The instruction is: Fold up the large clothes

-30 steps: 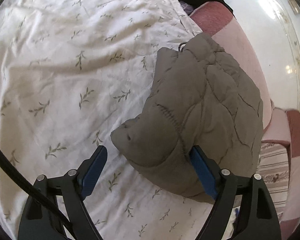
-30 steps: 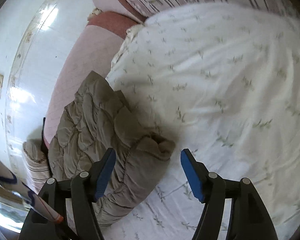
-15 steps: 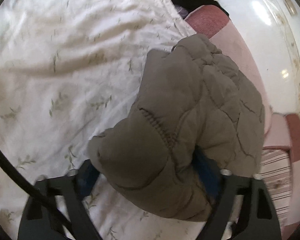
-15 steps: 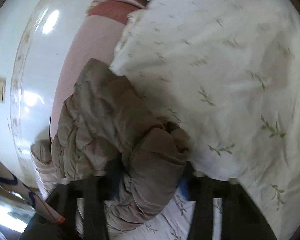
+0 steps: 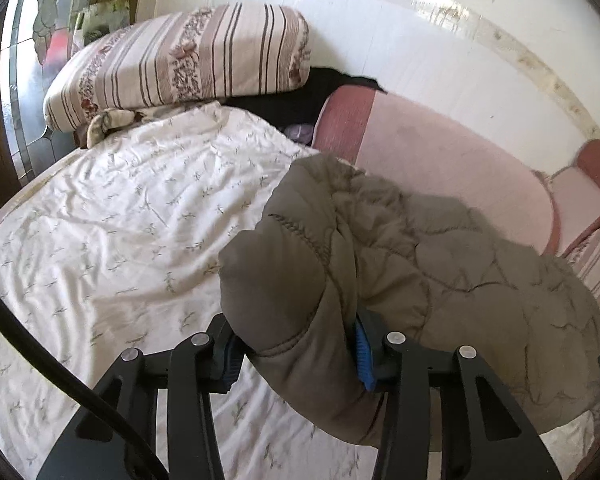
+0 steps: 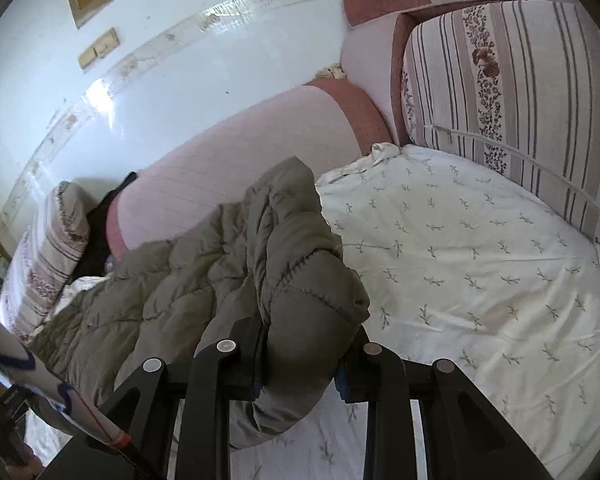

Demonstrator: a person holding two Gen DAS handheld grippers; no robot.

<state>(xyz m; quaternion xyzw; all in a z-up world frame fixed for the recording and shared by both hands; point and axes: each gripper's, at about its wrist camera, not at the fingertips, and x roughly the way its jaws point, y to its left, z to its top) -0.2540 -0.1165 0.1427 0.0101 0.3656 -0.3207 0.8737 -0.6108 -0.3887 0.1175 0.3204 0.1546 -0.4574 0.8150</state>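
Left wrist view had your left tool (image 5: 296,354) clenched on a bunched end of the grey-brown quilted jacket (image 5: 440,264), its jaws closing, the blue pads (image 5: 363,360) pressed into the padding on both sides. The jacket draped away to the right of that view, lifted at your end, the rest of it sagging over the white leaf-print bedsheet (image 5: 132,240) near the pink bolster (image 5: 440,160) along the wall. A striped floral pillow (image 5: 180,60) sat at the far end of the bed, with something black (image 5: 300,96) tucked between it and the bolster.

From the right wrist view, your right tool (image 6: 300,364) was also gripping the jacket (image 6: 220,280), jaws closing on a thick folded wad of it, fabric bulging up over the fingers. The garment trailed off to the left of that view, against the bolster (image 6: 240,148). The sheet (image 6: 480,272) spread out to the right, and another striped pillow (image 6: 520,80) stood against the bed's edge there. A white wrapped cable (image 6: 28,364) crossed the lower left corner.
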